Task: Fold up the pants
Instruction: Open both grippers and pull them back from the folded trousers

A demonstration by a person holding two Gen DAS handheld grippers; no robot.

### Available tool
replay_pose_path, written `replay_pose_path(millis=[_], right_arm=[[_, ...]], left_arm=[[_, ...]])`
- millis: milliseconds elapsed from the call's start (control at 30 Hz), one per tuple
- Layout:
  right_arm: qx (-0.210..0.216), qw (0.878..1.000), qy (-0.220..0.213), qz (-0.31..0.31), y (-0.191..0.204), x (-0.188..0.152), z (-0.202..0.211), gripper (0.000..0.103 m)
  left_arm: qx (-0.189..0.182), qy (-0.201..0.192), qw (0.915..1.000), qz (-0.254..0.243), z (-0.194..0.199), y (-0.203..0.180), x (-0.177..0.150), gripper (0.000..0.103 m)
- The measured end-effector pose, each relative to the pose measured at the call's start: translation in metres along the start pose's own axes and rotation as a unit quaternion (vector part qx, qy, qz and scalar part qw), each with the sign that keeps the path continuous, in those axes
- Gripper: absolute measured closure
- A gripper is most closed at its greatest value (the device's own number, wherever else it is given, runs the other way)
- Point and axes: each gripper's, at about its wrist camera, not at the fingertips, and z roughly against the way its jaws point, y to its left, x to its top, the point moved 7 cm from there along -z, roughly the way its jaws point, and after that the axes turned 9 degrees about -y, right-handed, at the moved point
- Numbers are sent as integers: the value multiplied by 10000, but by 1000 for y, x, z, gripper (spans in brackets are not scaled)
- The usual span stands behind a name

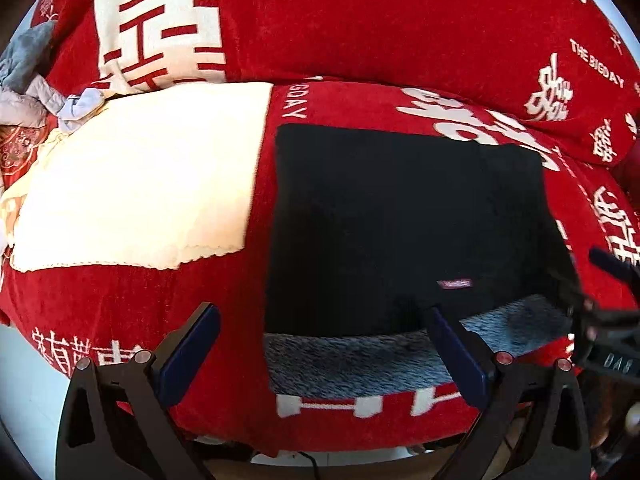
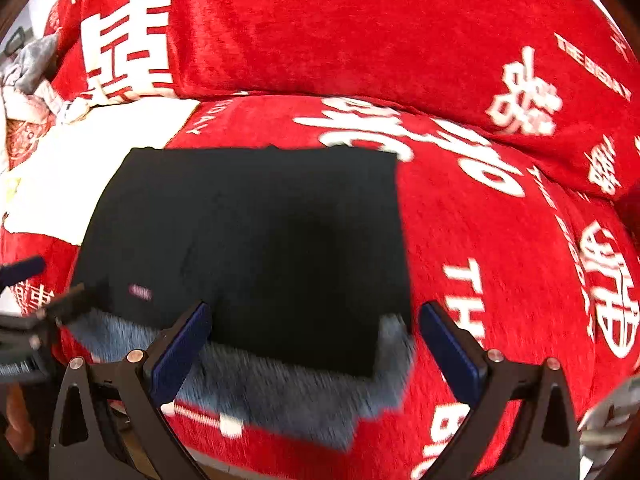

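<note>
The black pants (image 1: 404, 220) lie folded into a rectangle on a red cloth with white characters (image 1: 132, 300). Their grey fleece lining (image 1: 360, 356) shows along the near edge. A small pink label (image 1: 454, 283) sits near that edge. My left gripper (image 1: 320, 344) is open and empty, its fingers straddling the near left corner above the lining. In the right wrist view the pants (image 2: 248, 240) and lining (image 2: 280, 392) lie just ahead of my right gripper (image 2: 316, 340), which is open and empty over the near right part. Each gripper shows at the edge of the other's view.
A cream towel (image 1: 140, 184) lies left of the pants on the red cloth. A red cushion (image 1: 360, 20) with white characters rises behind. Grey and white clothes (image 1: 36, 80) are piled at the far left. The surface's front edge runs just under the grippers.
</note>
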Motion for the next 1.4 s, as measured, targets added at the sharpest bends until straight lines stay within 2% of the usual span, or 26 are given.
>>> replay_pose_path(millis=[233, 433, 633, 967, 1400], right_arm=[[-288, 9994, 77, -172, -8, -20, 19, 0], [-387, 9989, 126, -242, -6, -27, 20, 0], [-453, 9987, 123, -198, -1, -24, 22, 0], [-425, 9987, 194, -192, 0, -27, 19, 0], [-418, 9986, 229, -224, -4, -30, 17, 0]], left_arm=[[100, -120, 9998, 86, 8, -12, -11, 0], [266, 82, 9993, -253, 6, -20, -26, 0], [427, -44, 9986, -297, 13, -19, -26, 0], [271, -18, 9989, -378, 12, -26, -27, 0], [284, 13, 9989, -385, 9, -27, -28, 0]])
